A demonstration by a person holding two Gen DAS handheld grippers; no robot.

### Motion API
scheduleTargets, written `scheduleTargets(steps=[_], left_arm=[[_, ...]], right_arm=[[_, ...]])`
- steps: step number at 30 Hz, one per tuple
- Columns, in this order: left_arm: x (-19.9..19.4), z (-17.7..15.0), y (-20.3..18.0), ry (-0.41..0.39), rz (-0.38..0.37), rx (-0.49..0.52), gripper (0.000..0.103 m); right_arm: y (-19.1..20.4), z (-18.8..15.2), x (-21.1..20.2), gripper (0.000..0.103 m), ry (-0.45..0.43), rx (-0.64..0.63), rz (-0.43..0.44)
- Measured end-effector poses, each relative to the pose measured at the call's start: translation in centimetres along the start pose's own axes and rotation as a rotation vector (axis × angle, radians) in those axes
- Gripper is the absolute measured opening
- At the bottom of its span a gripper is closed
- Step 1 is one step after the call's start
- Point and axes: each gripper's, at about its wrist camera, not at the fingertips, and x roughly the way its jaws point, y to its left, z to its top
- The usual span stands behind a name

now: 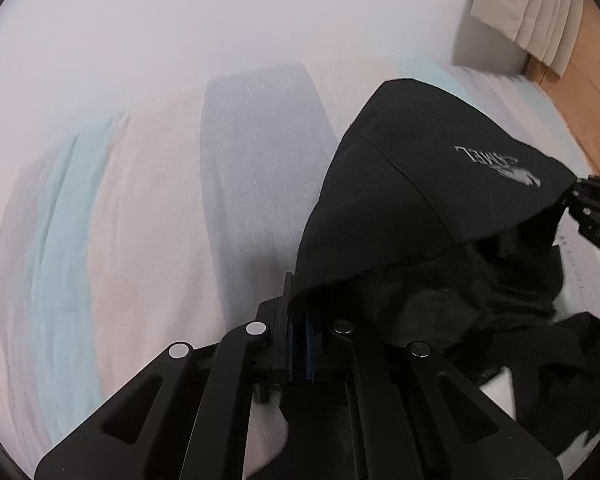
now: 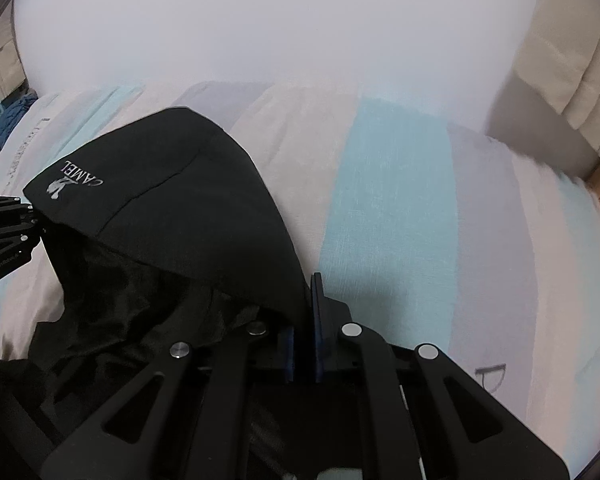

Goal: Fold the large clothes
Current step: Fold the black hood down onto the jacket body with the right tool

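Closest to each camera, both grippers are clamped on the black jacket [image 1: 412,184]: the left gripper [image 1: 298,320] pinches one edge, and the right gripper [image 2: 306,316] pinches the opposite edge. Between them the cloth hangs raised over the striped bed [image 2: 400,208], its logo facing up. Beyond lie a pale wall and curtain [image 2: 572,60]. This looks like the lifting and spreading step; next, the jacket likely needs laying flat.

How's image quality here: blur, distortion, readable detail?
Left wrist: heavy fisheye vignette, striped bedsheet smeared by motion blur, black jacket and left gripper sharp. Right wrist: same curvature, sheet softer toward the edges, jacket logo legible, right gripper crisp.
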Motion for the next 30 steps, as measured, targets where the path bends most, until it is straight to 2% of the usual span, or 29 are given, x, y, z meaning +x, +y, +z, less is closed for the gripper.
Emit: scheduleTargets(steps=[11, 17, 25, 30], left_arm=[[-6.4, -3.8, -0.7, -0.022, 0.021, -0.008, 0.002], [-8.5, -5.5, -1.8, -0.045, 0.005, -0.068, 0.002], [-12.8, -9.9, -3.4, -0.107, 0.003, -0.124, 0.002], [-15.5, -13.8, -4.4, -0.141, 0.044, -0.156, 0.002]], right_arm=[[1.6, -2.8, -6.1, 0.005, -0.036, -0.015, 0.011], [1.8, -4.4, -9.1, 0.005, -0.044, 0.002, 0.026], [2.5, -8.1, -12.9, 0.005, -0.06, -0.032, 0.014], [3.6, -10.7, -15.0, 0.005, -0.075, -0.037, 0.023]])
